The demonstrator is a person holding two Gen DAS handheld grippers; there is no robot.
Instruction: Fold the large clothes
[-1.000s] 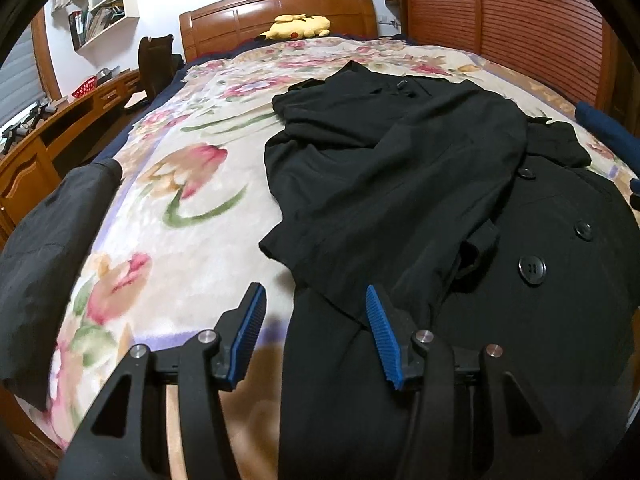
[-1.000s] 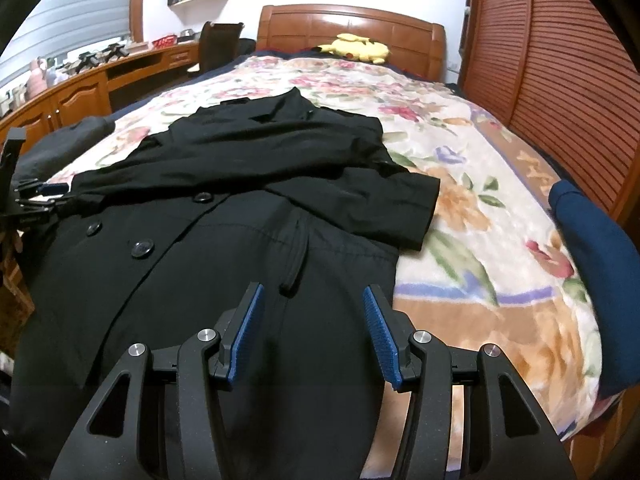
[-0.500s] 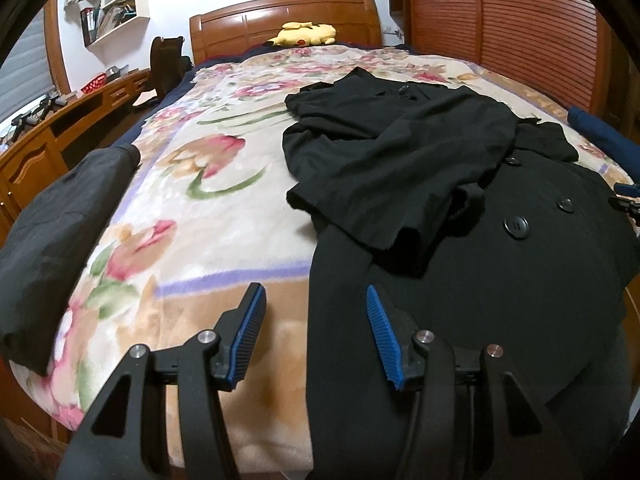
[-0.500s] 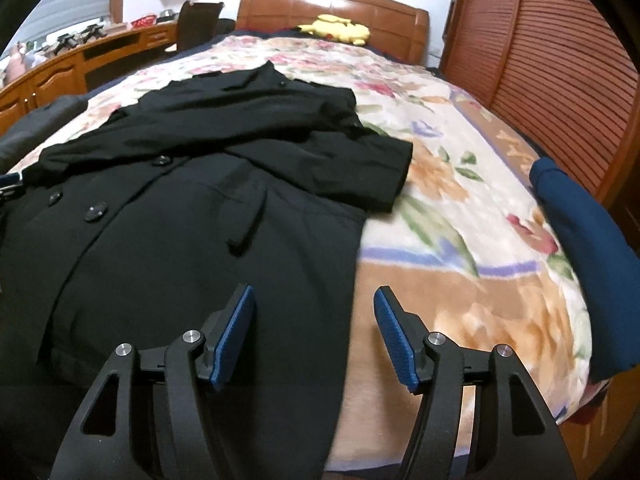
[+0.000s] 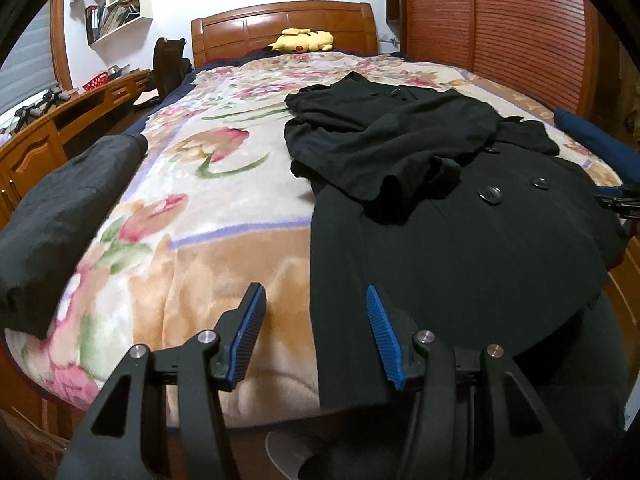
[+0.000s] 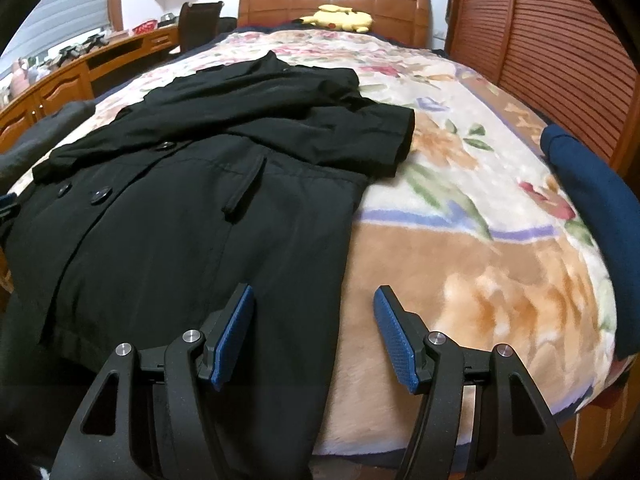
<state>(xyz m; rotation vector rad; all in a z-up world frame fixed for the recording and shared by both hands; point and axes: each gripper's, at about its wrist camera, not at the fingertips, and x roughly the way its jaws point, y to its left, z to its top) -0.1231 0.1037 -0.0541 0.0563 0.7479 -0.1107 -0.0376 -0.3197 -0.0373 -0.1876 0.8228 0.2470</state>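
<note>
A black double-breasted coat lies front up on the floral blanket, both sleeves folded across its chest, and its hem hangs over the foot of the bed. My left gripper hovers open above the hem's left edge, with nothing pressed between the blue pads. In the right wrist view the coat fills the left half. My right gripper stands open above the hem's right edge, its left pad over cloth and its right pad over blanket. Neither gripper holds anything.
A dark grey garment lies on the bed's left edge and a navy one on its right edge. A yellow plush toy sits by the headboard. A wooden desk runs along the left and louvred doors along the right.
Both grippers have drawn back toward the foot of the bed. The left slid to the coat's left edge, the right to its right edge. The right jaws stand wider than before.
</note>
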